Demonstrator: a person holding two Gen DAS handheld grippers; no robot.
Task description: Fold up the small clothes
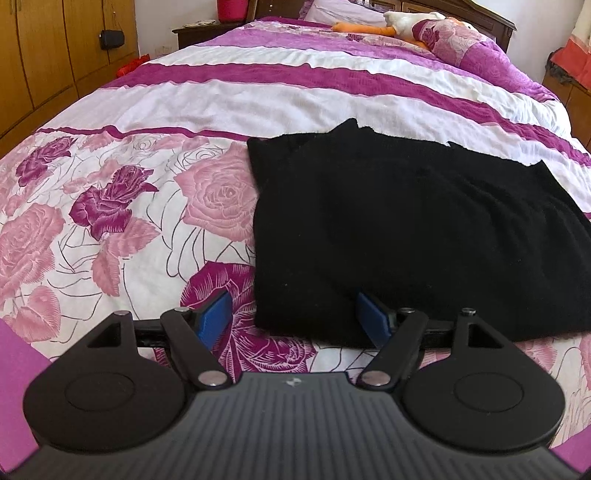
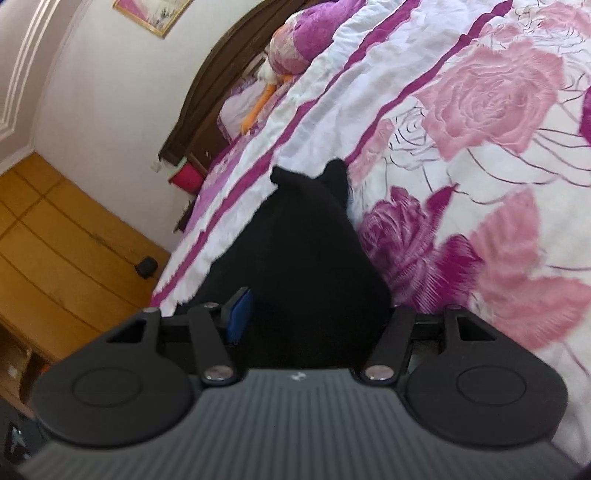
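left gripper [image 1: 295, 317]: released, I'm straddling the black knit garment's [image 1: 406, 229] 6 o'clock corner
right gripper [image 2: 314, 314]: cloth between, grip unclear
tip: pinch both layers

Left gripper [image 1: 295, 317] hovers with jaws spread wide over the near corner of the black garment [image 1: 406, 229]. It lies folded flat on the rose-printed bed [image 1: 129, 203]; a plush duck [image 1: 402, 22] sits by the far pillow.
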